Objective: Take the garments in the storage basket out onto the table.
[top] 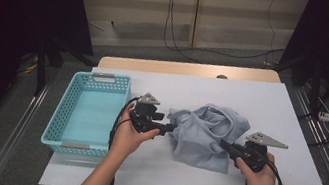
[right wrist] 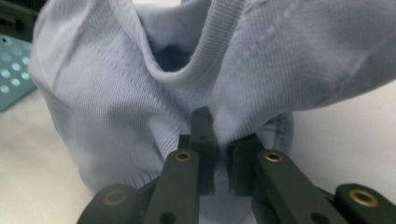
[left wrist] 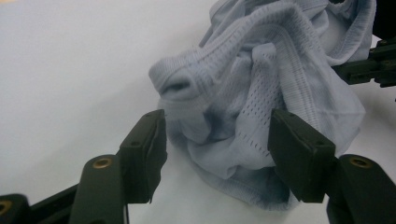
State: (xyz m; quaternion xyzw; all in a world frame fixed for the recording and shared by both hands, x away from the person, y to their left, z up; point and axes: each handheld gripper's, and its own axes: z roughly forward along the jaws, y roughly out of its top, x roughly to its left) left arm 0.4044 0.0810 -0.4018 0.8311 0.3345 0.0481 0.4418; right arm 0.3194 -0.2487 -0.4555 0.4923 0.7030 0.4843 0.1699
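Basket (top: 89, 110), teal, perforated, at table (top: 272, 105) left. Left gripper (left wrist: 217, 154) spread wide around crumpled, ribbed pale-blue garment (top: 206, 132) mid-table, pads clear. Right gripper (right wrist: 219, 154) pinched on garment fold, fingertips half buried.

Open bench (top: 263, 96) behind and right of crumpled pale-blue garment (top: 206, 132), and along near edge. Blocked on left by turquoise perforated basket (top: 65, 106), just beside left gripper (top: 166, 129); garment heaped between both grippers.
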